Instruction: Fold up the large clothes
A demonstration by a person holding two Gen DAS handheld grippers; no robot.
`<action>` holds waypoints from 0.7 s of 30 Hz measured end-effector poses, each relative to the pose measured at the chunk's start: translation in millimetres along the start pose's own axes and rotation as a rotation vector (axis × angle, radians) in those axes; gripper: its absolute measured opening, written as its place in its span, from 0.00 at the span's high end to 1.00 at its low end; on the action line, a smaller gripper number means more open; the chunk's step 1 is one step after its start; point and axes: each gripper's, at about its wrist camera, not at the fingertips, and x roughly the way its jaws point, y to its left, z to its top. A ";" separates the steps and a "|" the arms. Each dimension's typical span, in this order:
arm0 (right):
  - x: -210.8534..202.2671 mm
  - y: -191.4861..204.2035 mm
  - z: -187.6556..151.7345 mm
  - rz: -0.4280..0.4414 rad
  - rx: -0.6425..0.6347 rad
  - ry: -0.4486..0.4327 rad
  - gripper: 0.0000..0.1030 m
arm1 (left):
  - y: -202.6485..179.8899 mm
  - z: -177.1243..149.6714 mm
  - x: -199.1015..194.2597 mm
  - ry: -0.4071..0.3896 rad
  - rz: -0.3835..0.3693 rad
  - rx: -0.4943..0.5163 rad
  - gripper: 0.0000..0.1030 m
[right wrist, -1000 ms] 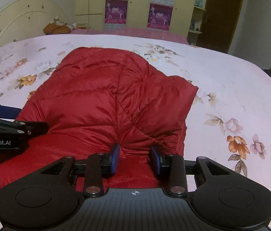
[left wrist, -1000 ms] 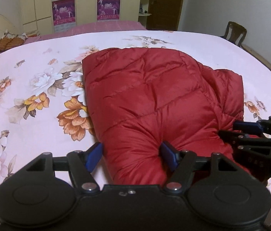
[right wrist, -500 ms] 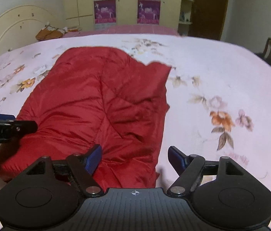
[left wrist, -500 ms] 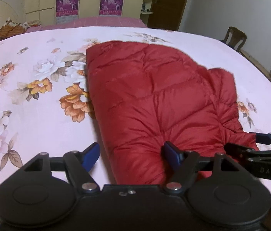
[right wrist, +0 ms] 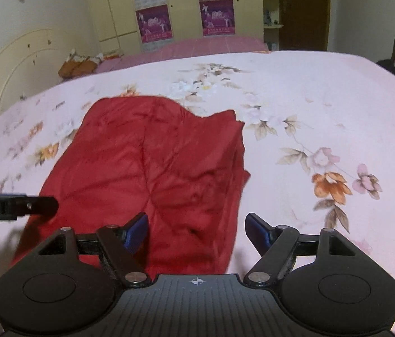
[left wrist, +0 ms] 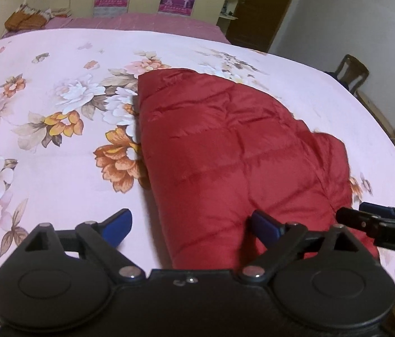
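Note:
A red quilted down jacket [left wrist: 225, 154] lies folded on the pink floral bedspread [left wrist: 43, 129]; it also shows in the right wrist view [right wrist: 147, 163]. My left gripper [left wrist: 192, 224] is open and empty, its jaws wide apart over the jacket's near left edge. My right gripper [right wrist: 197, 230] is open and empty above the jacket's near right edge. The right gripper's tip shows at the right of the left wrist view [left wrist: 379, 224], and the left gripper's tip at the left of the right wrist view [right wrist: 15, 205].
The bed's headboard [right wrist: 15, 64] curves at the left, with an orange pillow [right wrist: 77, 67] beside it. A wooden chair [left wrist: 351, 70] stands at the right of the bed. Wardrobe doors with posters [right wrist: 186, 19] fill the back wall.
Both grippers have let go of the jacket and opened wide. They have drawn back and up from it, and the jacket has settled flat on the bed.

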 end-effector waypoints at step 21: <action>70.5 -37.4 25.2 0.292 0.225 0.140 0.48 | -14.9 15.2 27.9 0.047 -0.073 -0.058 0.28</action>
